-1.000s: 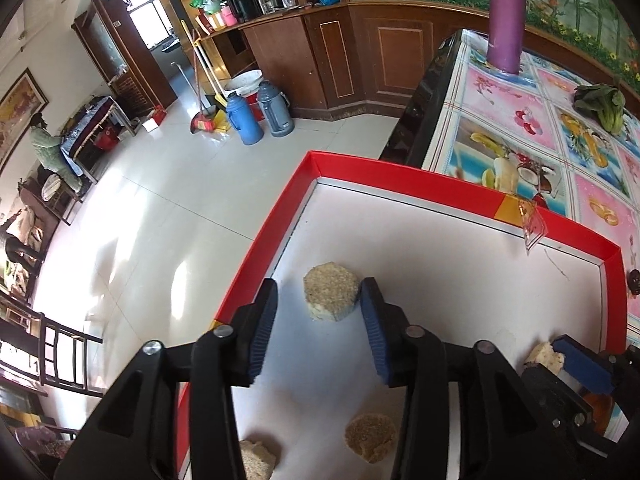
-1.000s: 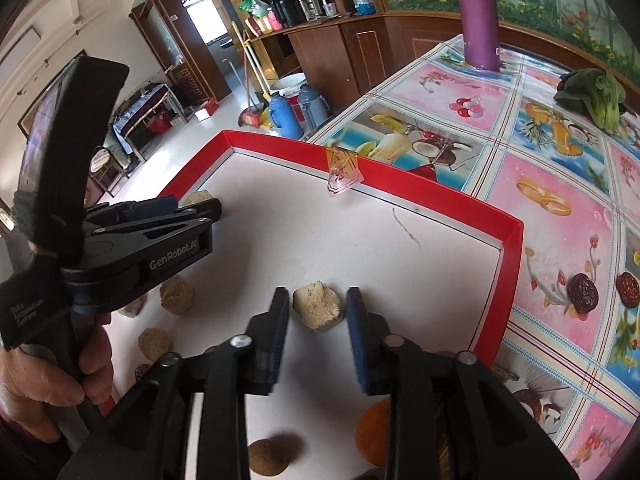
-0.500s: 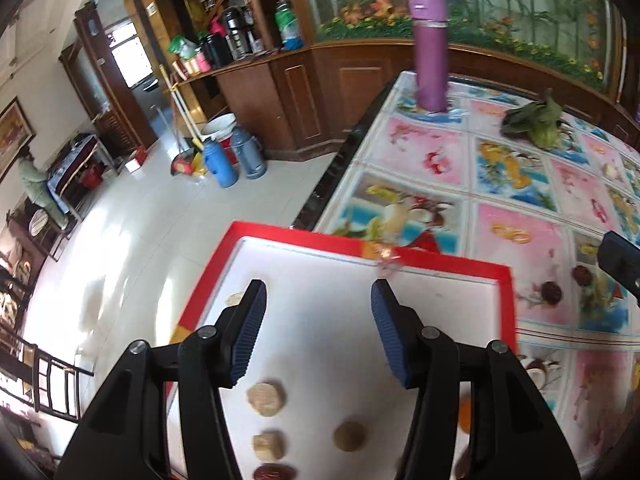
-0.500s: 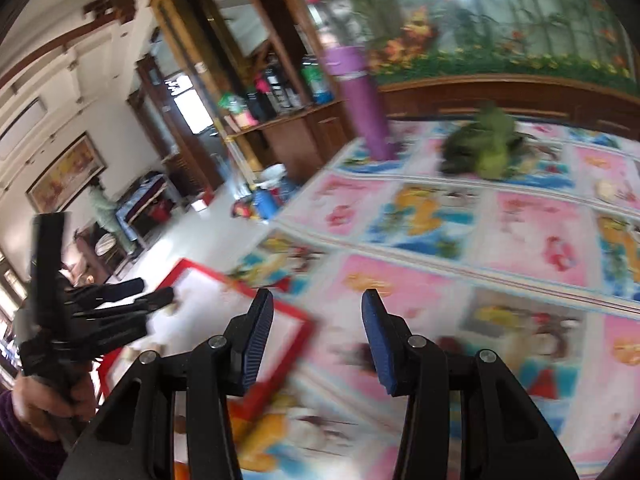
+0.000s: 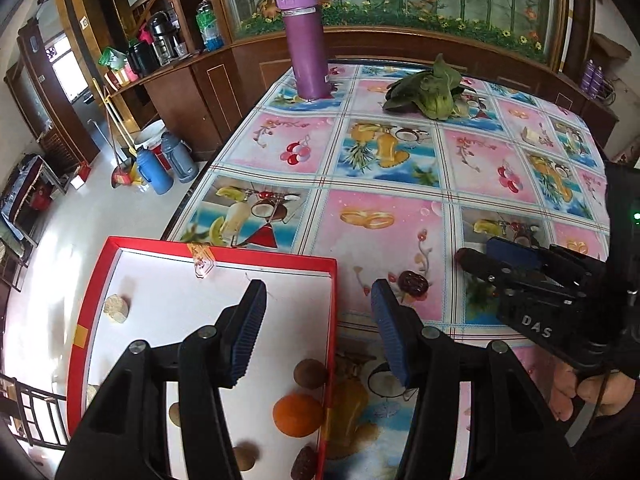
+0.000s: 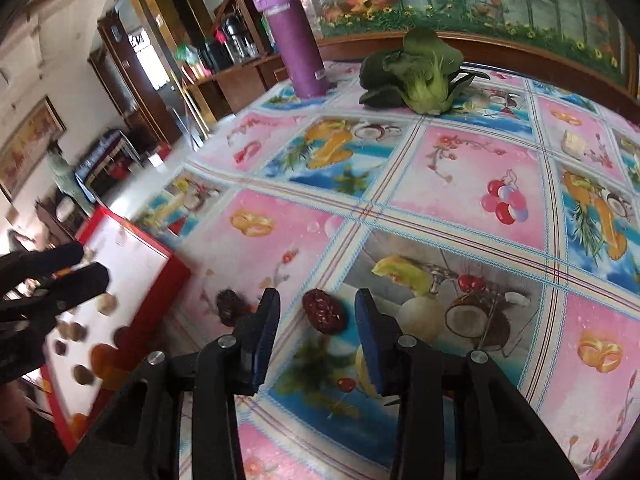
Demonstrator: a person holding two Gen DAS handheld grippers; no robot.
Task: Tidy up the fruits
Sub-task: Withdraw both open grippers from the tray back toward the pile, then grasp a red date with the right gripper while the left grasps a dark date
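Tray point(image 5: 312, 266) at table's point(image 5: 400, 184) left edge, orange point(image 5: 298, 415) inside; 2 dates point(image 6: 323, 311) rightward; flask point(image 5: 303, 40) behind

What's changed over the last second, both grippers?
Both grippers let go of their pale chunks in the red tray and pulled back. The right gripper swung right, off the tray, and now straddles a red date on the tablecloth, open. The left gripper rose, open and empty. Tray, purple bottle and greens stayed put.
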